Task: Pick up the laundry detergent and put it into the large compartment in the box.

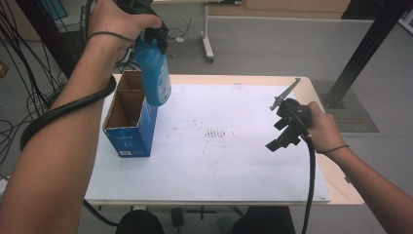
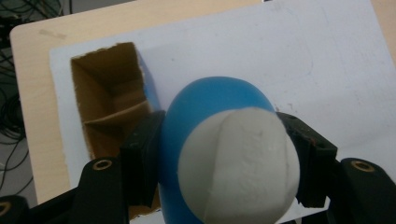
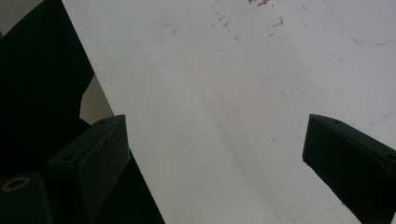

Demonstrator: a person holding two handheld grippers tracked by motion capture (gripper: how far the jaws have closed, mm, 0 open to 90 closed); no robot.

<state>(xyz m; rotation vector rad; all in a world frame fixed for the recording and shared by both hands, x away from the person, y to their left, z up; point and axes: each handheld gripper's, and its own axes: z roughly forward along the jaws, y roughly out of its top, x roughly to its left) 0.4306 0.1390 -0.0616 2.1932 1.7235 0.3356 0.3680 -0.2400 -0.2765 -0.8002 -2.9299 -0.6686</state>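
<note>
The blue bottle (image 2: 219,154) hides the carton's (image 2: 109,112) near corner

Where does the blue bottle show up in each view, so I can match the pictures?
High view: the blue bottle hangs upper left, above the cardboard box, clamped near its top by the left hand-held gripper.
Left gripper view: seen from above at lower centre, white cap toward the camera.
Right gripper view: not in it.
Shared landmark: the white sheet.

floor (image 1: 272,44): grey | table (image 1: 336,180): light wood, white sheet (image 1: 234,165) | cables (image 1: 19,97): far left
</note>
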